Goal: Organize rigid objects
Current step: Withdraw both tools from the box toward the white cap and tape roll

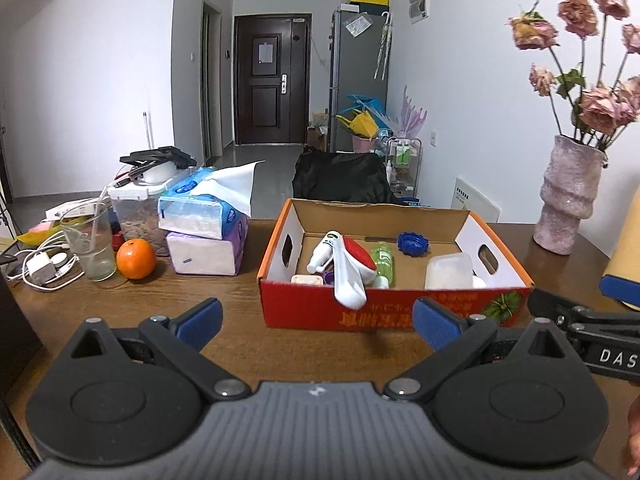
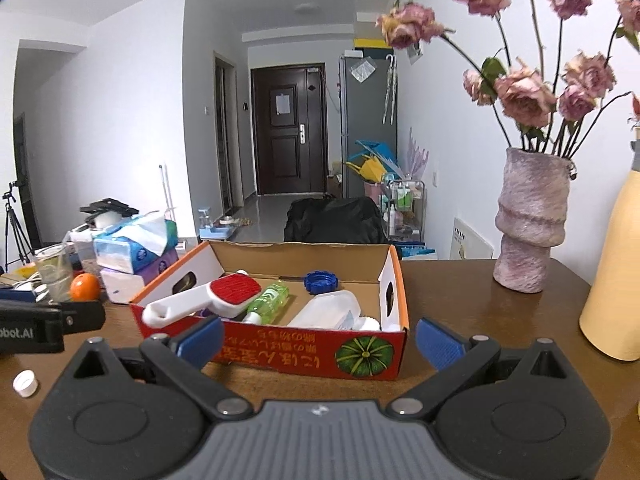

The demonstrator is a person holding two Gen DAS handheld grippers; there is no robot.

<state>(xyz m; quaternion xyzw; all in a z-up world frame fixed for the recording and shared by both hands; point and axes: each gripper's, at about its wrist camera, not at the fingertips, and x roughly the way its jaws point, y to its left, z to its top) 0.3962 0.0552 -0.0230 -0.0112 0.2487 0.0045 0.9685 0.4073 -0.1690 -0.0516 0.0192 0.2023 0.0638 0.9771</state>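
Right wrist view: both your left gripper (image 1: pixel 318 322) and right gripper (image 2: pixel 320 338) are spread empty before the box (image 2: pixel 372 344), where the overhanging brush (image 2: pixel 192 306) could tip out if nudged.

Empty, spread tool (image 2: pixel 319 337) before box (image 2: pixel 280 354)

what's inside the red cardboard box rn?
In the red cardboard box: a white brush with a red pad overhanging the front wall, a green bottle, a blue cap, a translucent white container and a white tube. The front wall hides smaller pieces.
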